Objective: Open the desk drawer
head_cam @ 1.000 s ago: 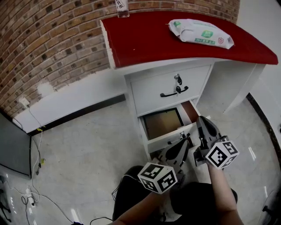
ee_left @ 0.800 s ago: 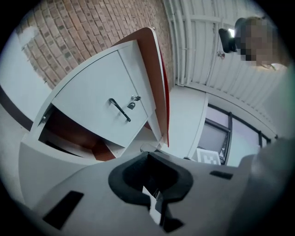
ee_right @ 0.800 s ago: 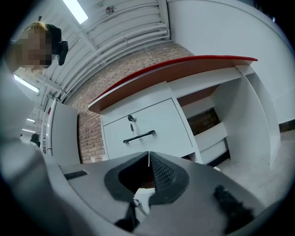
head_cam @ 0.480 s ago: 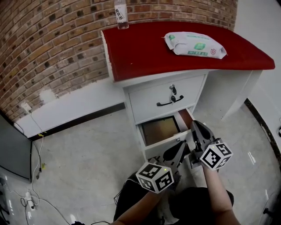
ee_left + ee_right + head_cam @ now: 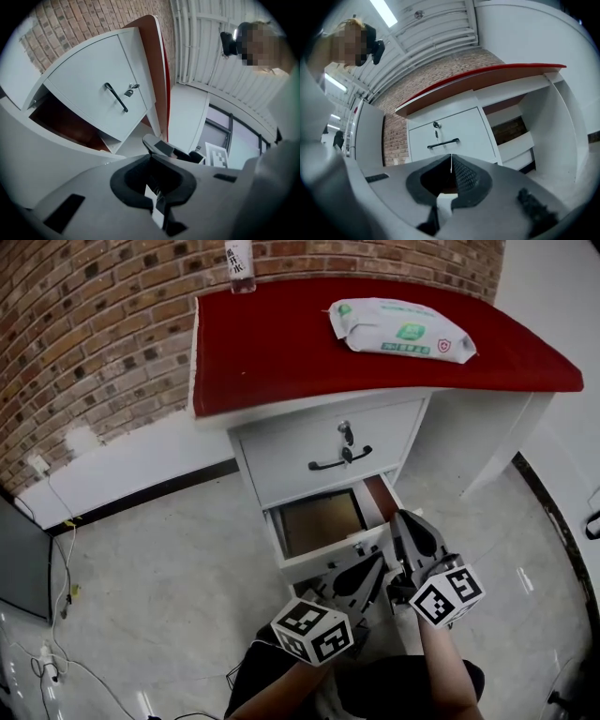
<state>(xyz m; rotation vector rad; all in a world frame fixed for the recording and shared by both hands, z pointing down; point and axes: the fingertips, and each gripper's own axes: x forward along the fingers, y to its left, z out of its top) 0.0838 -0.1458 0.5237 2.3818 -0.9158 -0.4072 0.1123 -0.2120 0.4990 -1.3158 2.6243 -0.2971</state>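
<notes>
While drawer (image 5: 321, 521) juts open, left claw (image 5: 377, 562), right claw (image 5: 403, 521) closed near edge

Grey left hand-held gripper (image 5: 378, 561) and right hand-held gripper (image 5: 402, 518), 1 black-and-white marker cube (image 5: 311, 631) each (dark trousers (image 5: 375, 685))

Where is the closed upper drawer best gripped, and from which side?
By its black bar handle, from the front, jaws above and below. The bar runs horizontal, standing off the drawer face. A key hangs over its middle, so an end is probably safer.
</notes>
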